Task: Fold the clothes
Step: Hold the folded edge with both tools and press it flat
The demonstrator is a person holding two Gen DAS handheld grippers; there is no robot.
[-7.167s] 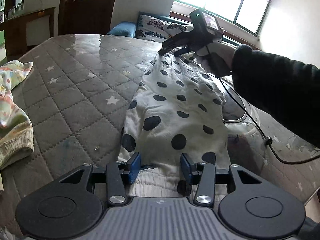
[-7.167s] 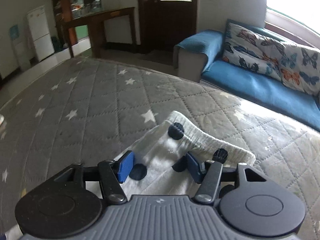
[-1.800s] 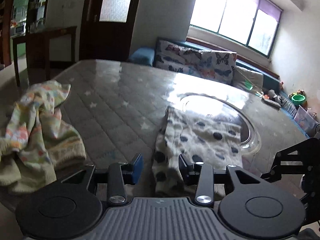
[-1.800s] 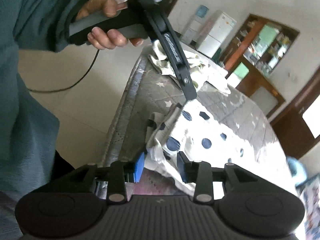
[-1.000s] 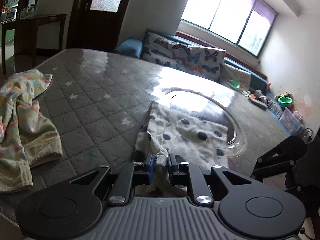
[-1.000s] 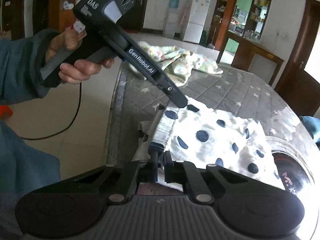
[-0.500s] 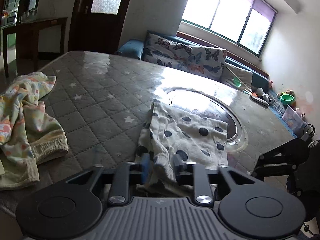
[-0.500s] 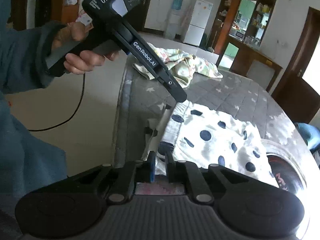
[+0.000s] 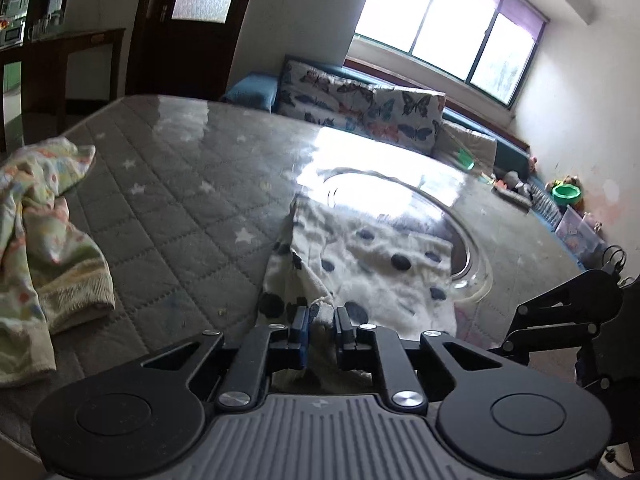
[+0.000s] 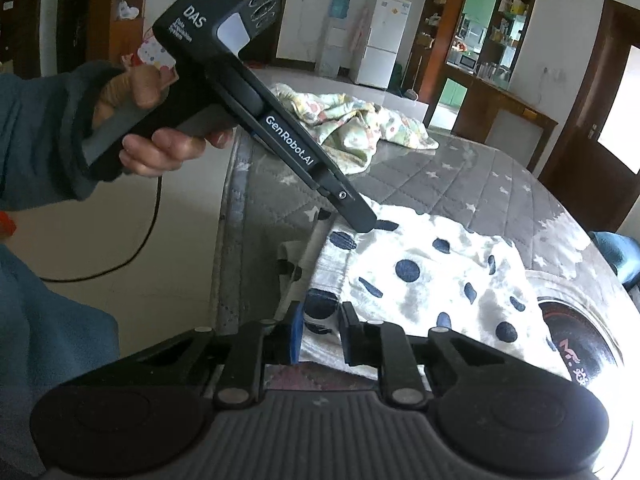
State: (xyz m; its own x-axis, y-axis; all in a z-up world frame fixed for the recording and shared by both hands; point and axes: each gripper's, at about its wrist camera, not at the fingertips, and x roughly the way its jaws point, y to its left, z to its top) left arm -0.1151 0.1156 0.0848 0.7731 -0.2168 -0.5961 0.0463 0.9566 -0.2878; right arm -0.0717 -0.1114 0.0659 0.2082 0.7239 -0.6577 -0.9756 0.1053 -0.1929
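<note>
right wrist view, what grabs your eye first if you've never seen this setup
The big black handheld left claw, held in a hand, slants down onto the polka-dot garment at the near edge of the grey star-quilted table. Behind it lies a crumpled pastel garment.

A grey quilted mattress (image 9: 172, 200) with white stars fills the middle of the left wrist view. At one o'clock on it lies a round glass disc (image 9: 472, 248). Beyond, at twelve o'clock, stands a blue sofa (image 9: 252, 90) with butterfly cushions (image 9: 360, 100) under a bright window (image 9: 448, 28). In the right wrist view a white fridge (image 10: 382, 40) stands at twelve o'clock, a dark wooden door (image 10: 600, 92) at two.
</note>
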